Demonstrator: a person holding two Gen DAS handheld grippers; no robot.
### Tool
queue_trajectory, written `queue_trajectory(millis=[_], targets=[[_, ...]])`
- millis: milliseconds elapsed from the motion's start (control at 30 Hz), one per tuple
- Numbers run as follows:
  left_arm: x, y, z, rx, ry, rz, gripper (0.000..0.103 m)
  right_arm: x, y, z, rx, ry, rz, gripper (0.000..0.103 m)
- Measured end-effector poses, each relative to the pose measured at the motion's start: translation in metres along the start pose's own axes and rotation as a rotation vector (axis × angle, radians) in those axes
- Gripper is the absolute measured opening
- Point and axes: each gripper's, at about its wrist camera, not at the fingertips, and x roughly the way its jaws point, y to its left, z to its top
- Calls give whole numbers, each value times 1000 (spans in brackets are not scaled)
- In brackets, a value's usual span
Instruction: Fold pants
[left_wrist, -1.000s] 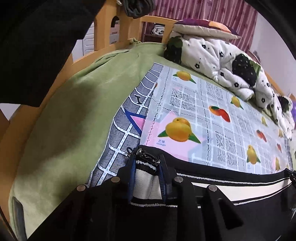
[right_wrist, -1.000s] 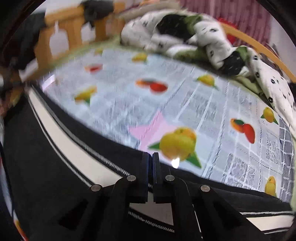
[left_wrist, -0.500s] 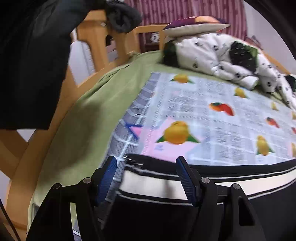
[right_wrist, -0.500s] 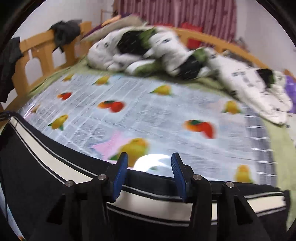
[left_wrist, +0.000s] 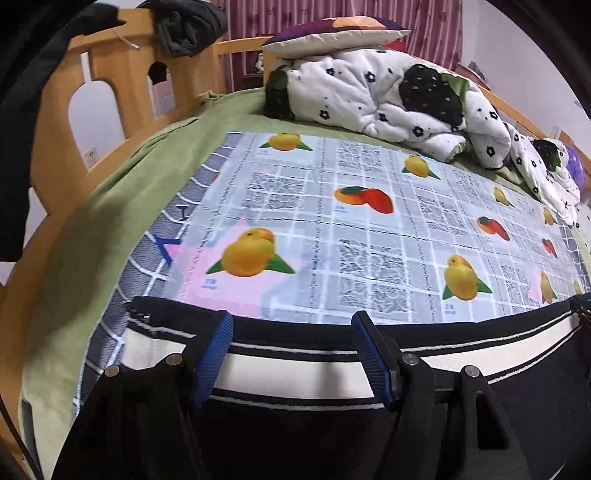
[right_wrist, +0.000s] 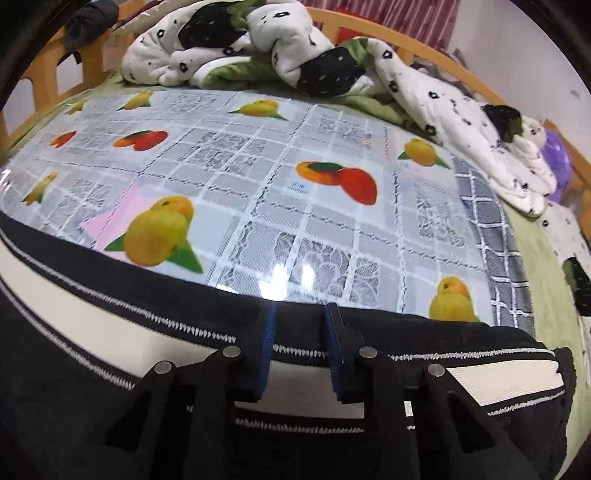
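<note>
In the left wrist view the black pants (left_wrist: 317, 373) with their white side stripe lie flat along the near edge of the fruit-printed mat (left_wrist: 332, 229) on the bed, and the left gripper (left_wrist: 291, 354) stands released over them, its blue-padded fingers (left_wrist: 214, 354) spread wide to either side of the stripe with the cloth lying below and between them, not pinched. In the right wrist view the same pants (right_wrist: 110, 332) run across the mat's (right_wrist: 258, 177) near edge, and the right gripper (right_wrist: 299, 347) has just been closing; its fingers (right_wrist: 266, 347) stand a narrow gap apart over the stripe's dark hem, gripping nothing.
</note>
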Motion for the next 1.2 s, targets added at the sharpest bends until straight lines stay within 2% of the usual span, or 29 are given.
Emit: queue_trajectory(millis=[133, 200, 300, 333, 433, 533, 600, 733, 833, 967, 1000, 1100, 1200], targets=[[-10, -12, -10, 8, 9, -27, 64, -11, -2, 2, 37, -1, -16, 25], [-26, -18, -16, -1, 2, -72, 64, -25, -7, -1, 100, -11, -29, 26], [-53, -28, -28, -15, -27, -133, 64, -55, -4, -4, 155, -56, -41, 38], [-61, -31, -34, -16, -30, -146, 64, -65, 0, -2, 163, -52, -53, 45], [-83, -39, -60, -19, -28, -179, 64, -99, 14, -3, 210, -84, 28, 45], [-105, -32, -98, -101, -45, -239, 64, -123, 29, -10, 242, -111, 72, 45], [-114, -18, -127, -178, -33, -272, 64, -135, 40, -17, 271, -108, 120, 45], [-114, 25, -168, -344, 17, -285, 64, -160, 61, -33, 334, -81, 220, 45], [-115, 64, -188, -467, -7, -278, 61, -178, 81, -42, 338, -93, 246, 45], [-96, 110, -194, -621, -15, -313, 58, -195, 106, -52, 305, -106, 244, 45], [-91, 118, -194, -648, -17, -316, 50, -198, 113, -54, 296, -104, 242, 45], [-74, 133, -185, -700, -28, -316, 45, -204, 124, -58, 264, -106, 215, 45], [-57, 137, -172, -708, -21, -304, 40, -204, 128, -60, 231, -99, 145, 45]])
